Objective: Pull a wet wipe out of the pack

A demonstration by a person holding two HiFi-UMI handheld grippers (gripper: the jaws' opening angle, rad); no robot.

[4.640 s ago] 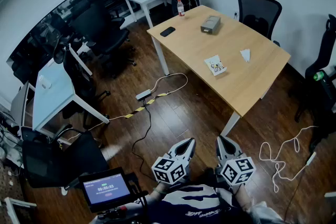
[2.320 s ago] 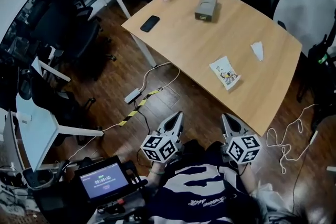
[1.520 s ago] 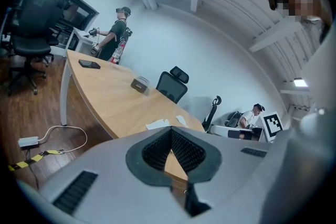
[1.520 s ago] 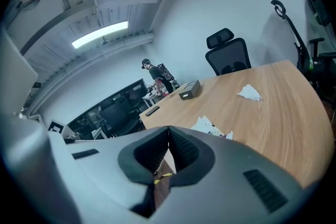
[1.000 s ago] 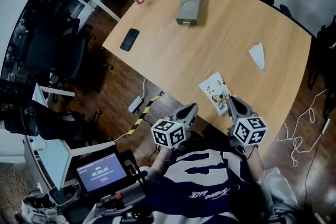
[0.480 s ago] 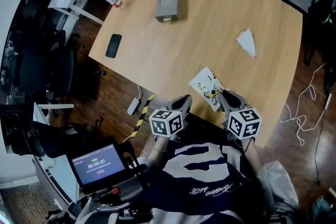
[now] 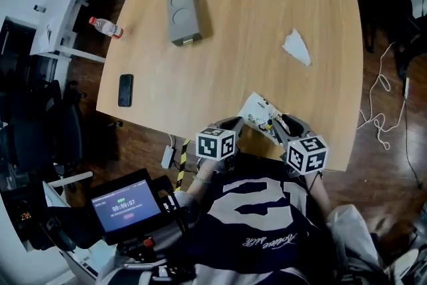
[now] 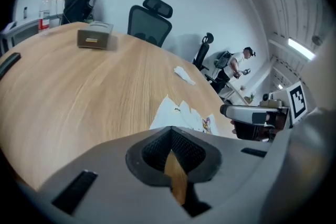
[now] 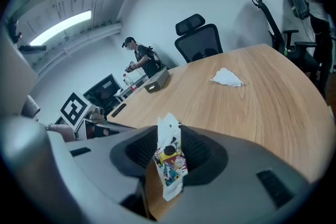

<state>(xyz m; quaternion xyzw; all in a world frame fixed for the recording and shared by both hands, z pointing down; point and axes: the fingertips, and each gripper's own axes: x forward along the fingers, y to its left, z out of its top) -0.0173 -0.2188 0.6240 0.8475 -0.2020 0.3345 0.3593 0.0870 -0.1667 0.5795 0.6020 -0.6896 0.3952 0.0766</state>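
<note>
Bearing wipe pack (image 7: 259,115), wooden table (image 7: 253,17) spans dark floor (image 7: 133,143).

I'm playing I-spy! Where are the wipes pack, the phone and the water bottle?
wipes pack (image 7: 257,114), head view, middle of its printed top.
phone (image 7: 125,90), head view, centre of its dark face.
water bottle (image 7: 105,27), head view, middle of its body.

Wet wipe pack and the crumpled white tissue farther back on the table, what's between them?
Nothing, just bare wooden table between the wet wipe pack and the tissue. The head view shows that stretch, and the right gripper view agrees.
</note>
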